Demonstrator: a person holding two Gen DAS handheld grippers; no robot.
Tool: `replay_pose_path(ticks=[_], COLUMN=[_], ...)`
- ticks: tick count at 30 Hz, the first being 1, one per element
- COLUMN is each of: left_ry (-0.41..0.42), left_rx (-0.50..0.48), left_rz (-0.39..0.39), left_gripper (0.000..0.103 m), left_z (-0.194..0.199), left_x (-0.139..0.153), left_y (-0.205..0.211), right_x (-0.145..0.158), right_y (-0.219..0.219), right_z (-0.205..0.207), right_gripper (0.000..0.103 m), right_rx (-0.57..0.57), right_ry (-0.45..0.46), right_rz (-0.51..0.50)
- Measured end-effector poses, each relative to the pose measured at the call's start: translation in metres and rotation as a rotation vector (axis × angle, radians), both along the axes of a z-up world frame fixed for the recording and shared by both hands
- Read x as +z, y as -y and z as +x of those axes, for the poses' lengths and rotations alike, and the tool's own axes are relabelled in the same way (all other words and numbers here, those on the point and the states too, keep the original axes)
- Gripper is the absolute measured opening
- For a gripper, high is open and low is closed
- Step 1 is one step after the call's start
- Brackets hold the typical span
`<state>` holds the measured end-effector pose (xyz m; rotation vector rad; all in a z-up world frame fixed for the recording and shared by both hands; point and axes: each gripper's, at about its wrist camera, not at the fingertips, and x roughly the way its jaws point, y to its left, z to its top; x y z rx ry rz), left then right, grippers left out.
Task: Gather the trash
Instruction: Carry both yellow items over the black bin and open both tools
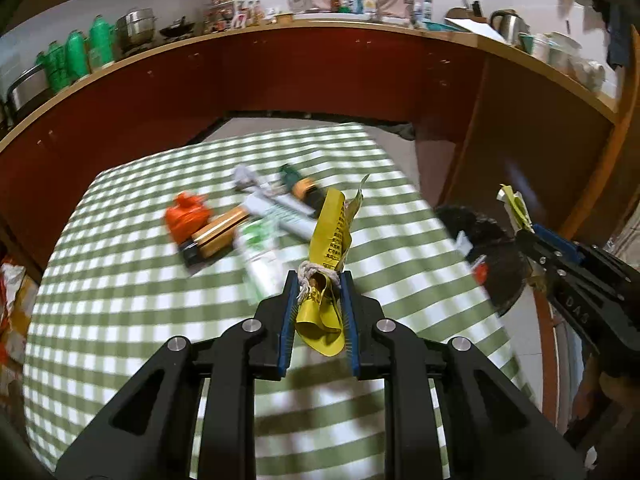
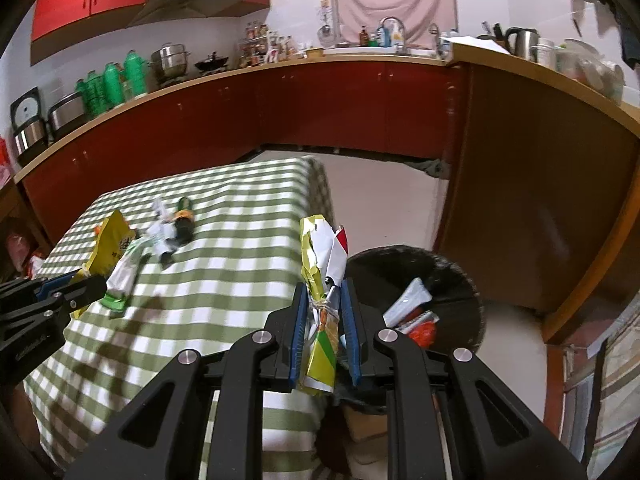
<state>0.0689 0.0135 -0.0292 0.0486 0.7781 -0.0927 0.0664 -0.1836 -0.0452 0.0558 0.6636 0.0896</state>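
Both your grippers carry trash.
Left gripper (image 1: 319,280) jaws clamp a yellow wrapper (image 1: 330,236); right gripper (image 2: 325,294) jaws clamp a tied wrapper bundle (image 2: 320,264) beside the black bin (image 2: 452,280).

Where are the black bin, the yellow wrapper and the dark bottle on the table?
black bin (image 2: 456,280), right wrist view, on its inner wall.
yellow wrapper (image 1: 332,232), left wrist view, on its printed upper strip.
dark bottle (image 2: 185,220), right wrist view, on its body.

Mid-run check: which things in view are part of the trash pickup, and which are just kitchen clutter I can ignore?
Job:
- yellow wrapper in left hand-held gripper
- yellow-green wrapper in right hand-held gripper
- black trash bin
- orange bag, dark bottle and white packets on checked table

Clutter:
- green thermoses
- steel pot
- kettle
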Motion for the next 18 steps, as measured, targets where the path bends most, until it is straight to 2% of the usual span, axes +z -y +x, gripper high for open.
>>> replay_pose_path(ticks=[8,18], left_ry=[0.005,0.012], left_rx=[-0.069,-0.103], left_rz=[-0.006,0.006], left_gripper=[0.02,0.02], left_z=[0.024,0.047], left_x=[-0.002,-0.006], left_y=[0.049,0.088], right_x=[0.0,-0.003], right_y=[0.033,0.06], right_z=[0.004,0.01], right_gripper=[0.018,0.018], right_rx=[-0.071,-0.123], right_ry=[0.002,0.011], right_rz=[0.001,-0.002])
